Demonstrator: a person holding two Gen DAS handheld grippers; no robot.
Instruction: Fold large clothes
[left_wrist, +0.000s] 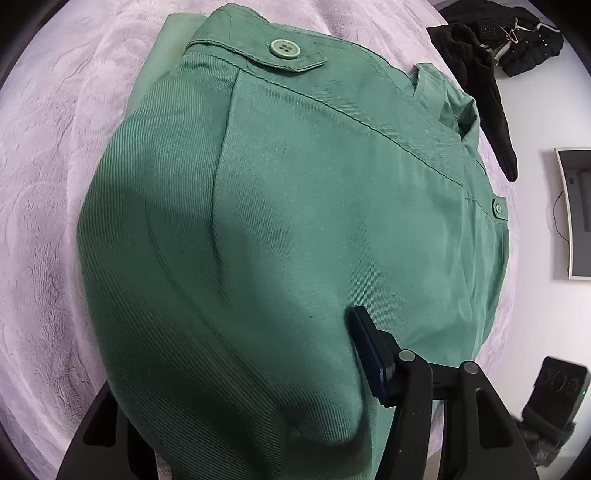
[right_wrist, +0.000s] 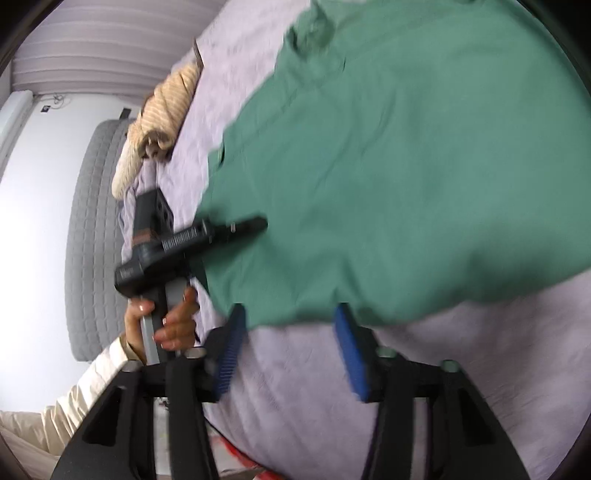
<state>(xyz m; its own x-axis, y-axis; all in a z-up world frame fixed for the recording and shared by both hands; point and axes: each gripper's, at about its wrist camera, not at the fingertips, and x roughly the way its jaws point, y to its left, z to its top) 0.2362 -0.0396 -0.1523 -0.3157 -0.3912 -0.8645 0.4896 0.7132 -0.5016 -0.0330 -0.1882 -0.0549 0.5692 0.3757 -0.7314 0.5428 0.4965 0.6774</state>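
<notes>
A green garment (left_wrist: 295, 206) with buttoned tabs lies folded on a lilac bedspread (left_wrist: 55, 184). In the left wrist view the cloth drapes over my left gripper (left_wrist: 343, 332); only its right finger (left_wrist: 369, 350) shows, pressed against the fabric, and the other finger is hidden under the cloth. In the right wrist view the garment (right_wrist: 406, 166) spreads across the bed. My right gripper (right_wrist: 288, 325) is open, with its blue pads at the garment's near edge and nothing between them. The left gripper (right_wrist: 255, 225) also shows there, hand-held, its tip at the garment's left edge.
Black clothes (left_wrist: 487, 55) with a hanger lie at the far right of the bed. A beige striped garment (right_wrist: 162, 122) lies at the bed's edge. A grey quilted headboard or mattress side (right_wrist: 96, 240) stands beyond, and the bedspread (right_wrist: 332, 406) continues below the garment.
</notes>
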